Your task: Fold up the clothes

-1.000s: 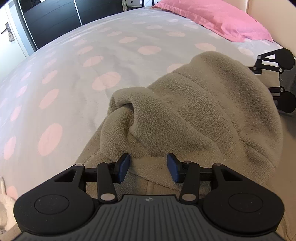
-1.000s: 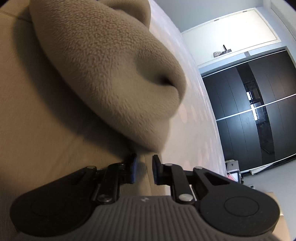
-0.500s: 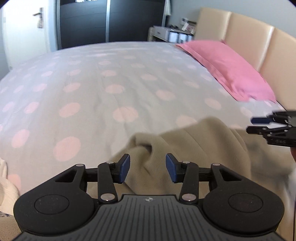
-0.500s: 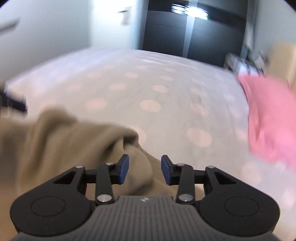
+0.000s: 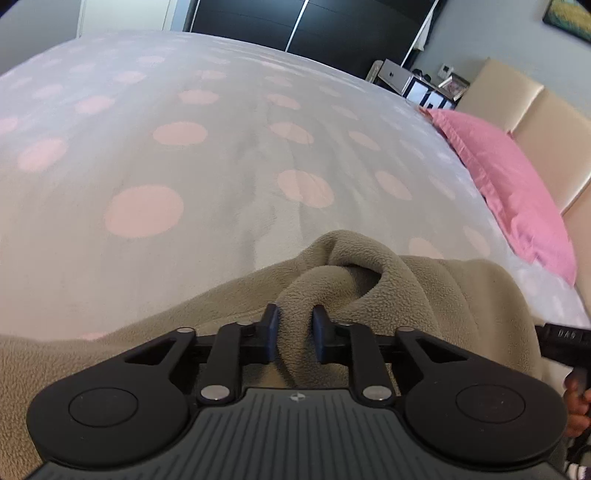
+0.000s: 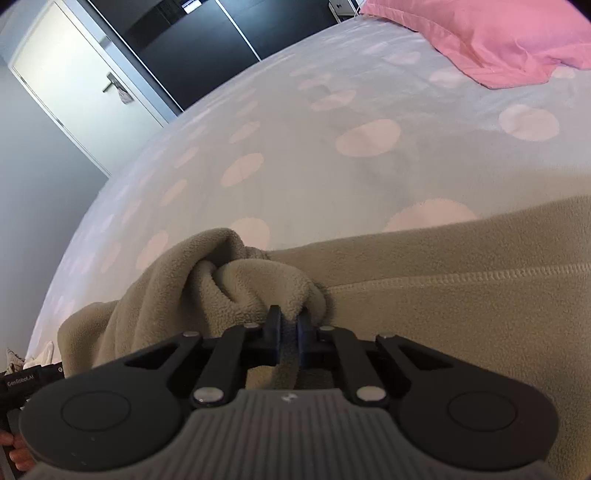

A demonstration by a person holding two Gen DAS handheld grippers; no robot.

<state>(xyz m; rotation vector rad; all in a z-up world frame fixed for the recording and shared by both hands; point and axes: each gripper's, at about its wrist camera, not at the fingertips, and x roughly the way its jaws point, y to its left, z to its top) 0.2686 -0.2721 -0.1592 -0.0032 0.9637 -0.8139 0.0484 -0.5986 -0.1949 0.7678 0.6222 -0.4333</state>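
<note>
On the near part of a bed, a beige fleece garment [image 5: 461,291] lies spread over the pale bedspread [image 5: 184,147] printed with pink dots. Left wrist view: the left gripper [image 5: 294,334] has just been closing, and its 2 blue-padded jaws now pinch a bunched fold of the fleece that rises between them and loops over toward the right. The rest of the garment extends to both lower corners of the view, flat against the bedspread. At the right edge, part of the right gripper [image 5: 561,341] is visible beside the fleece, with fingers of the person's hand below it. A pink pillow [image 5: 517,192] rests against the padded cream headboard [image 5: 535,122] at right; dark wardrobe doors [image 5: 314,26] stand beyond the far edge of the bed.

Right wrist view: the right gripper [image 6: 289,332] has likewise just been closing; its jaws stand nearly together, clamped on a thick gather of the same fleece [image 6: 461,295]. A stitched seam runs across the cloth to the right of the jaws. At lower left, the body of the left gripper [image 6: 22,384] appears. A white door [image 6: 85,81] with a lever handle stands at upper left, next to the dark wardrobe.
</note>
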